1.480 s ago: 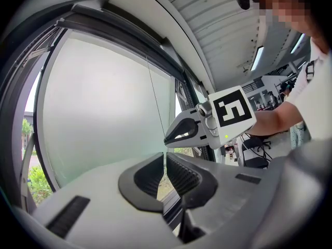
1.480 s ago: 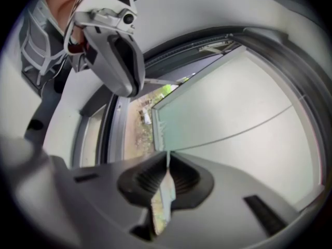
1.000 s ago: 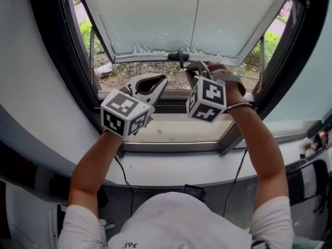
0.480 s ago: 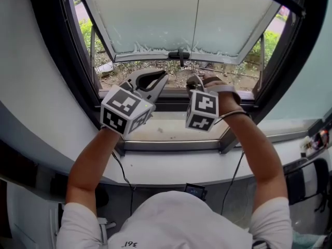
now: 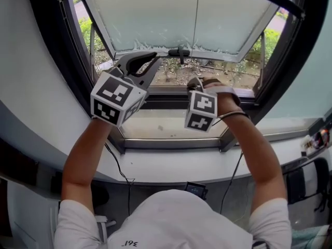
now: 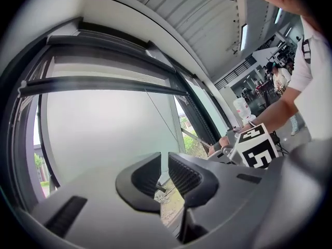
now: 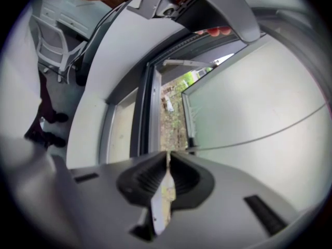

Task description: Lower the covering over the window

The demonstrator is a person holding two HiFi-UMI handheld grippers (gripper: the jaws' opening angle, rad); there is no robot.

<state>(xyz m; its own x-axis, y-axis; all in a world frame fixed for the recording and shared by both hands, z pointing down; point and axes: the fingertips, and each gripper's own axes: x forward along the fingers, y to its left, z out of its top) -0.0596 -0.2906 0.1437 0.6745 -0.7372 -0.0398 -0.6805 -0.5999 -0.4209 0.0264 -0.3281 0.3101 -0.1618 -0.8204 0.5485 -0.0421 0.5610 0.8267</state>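
Covering cord (image 5: 196, 19) is pinched in the closed jaws of the right gripper (image 7: 168, 155) and is stretched upward from them across the frosted pane (image 5: 155, 14). Beside it, the left gripper (image 6: 165, 165) is held level; its jaws have just been opened slightly, with nothing clasped between them. High above both, the covering's dark bottom bar (image 6: 104, 83) is seen.

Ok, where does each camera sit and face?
Head view: head-mounted, steeply down at the sill; both forearms, left gripper, right gripper show.
Left gripper view: on that gripper, facing the frosted covering; its jaws, just opening, hold nothing; right forearm shows.
Right gripper view: on that gripper, facing the frame; only shut jaws show.
All share the covering.
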